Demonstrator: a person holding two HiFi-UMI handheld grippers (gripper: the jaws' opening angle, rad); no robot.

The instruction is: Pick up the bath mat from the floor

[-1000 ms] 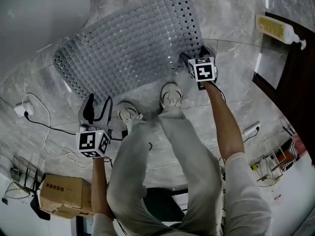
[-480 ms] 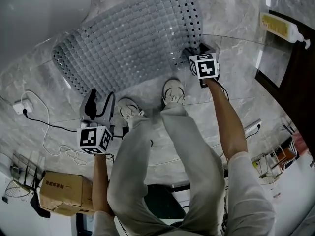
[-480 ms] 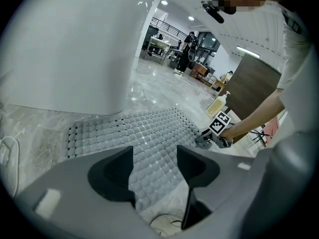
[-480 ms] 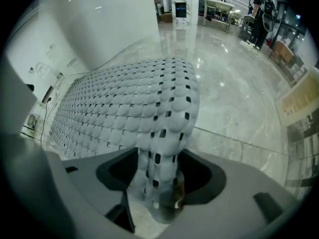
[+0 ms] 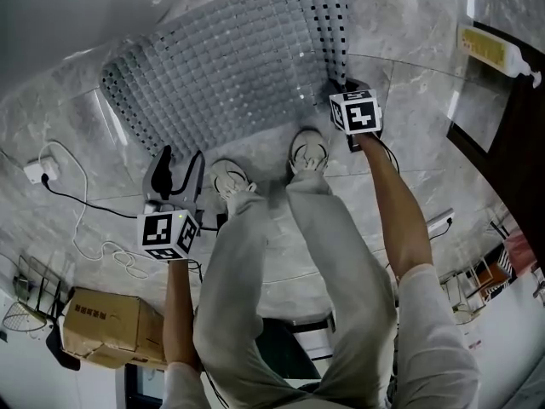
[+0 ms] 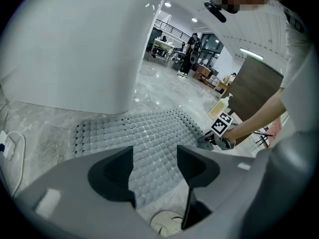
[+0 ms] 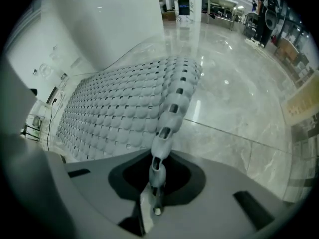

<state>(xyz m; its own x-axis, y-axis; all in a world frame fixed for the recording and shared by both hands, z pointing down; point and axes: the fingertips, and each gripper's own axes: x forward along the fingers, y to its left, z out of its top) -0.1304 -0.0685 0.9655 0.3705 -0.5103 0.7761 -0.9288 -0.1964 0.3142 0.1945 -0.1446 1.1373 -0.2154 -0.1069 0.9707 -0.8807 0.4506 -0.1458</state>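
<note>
The right gripper's (image 7: 157,177) jaws are closing on the lifted corner edge of the bath mat (image 7: 119,108), pinched between them. The left gripper's (image 6: 155,166) jaws stand half apart and empty above the mat, which lies on the floor (image 7: 234,118). In the head view the marker cube hides the pinch.

Overhead; gripper views low; shared bath mat (image 5: 230,66)

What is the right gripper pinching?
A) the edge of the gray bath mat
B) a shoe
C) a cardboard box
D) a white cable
A: the jaws of the right gripper are closing on the raised edge of the bath mat, which runs between them.
</note>
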